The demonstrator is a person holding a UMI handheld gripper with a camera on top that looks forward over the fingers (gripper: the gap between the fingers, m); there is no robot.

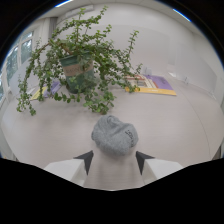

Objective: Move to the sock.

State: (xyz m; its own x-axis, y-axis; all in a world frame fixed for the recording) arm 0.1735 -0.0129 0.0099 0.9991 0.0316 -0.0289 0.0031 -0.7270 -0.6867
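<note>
Just ahead of open gripper (114, 162): sock (114, 135), plant (77, 65) beyond.

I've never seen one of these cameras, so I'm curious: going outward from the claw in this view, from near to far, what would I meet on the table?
Claw, open → grey rolled sock just ahead of its fingers → potted plant → booklets lying beside the plant.

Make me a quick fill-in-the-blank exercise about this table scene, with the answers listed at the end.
1. The grey sock lies just ahead of the ____ fingers of the hand-held gripper.
2. Beyond the sock stands a leafy ____ in a green pot.
3. Beside the pot, a flat ____-edged booklet lies on the table.

Answers: open; plant; yellow
</note>
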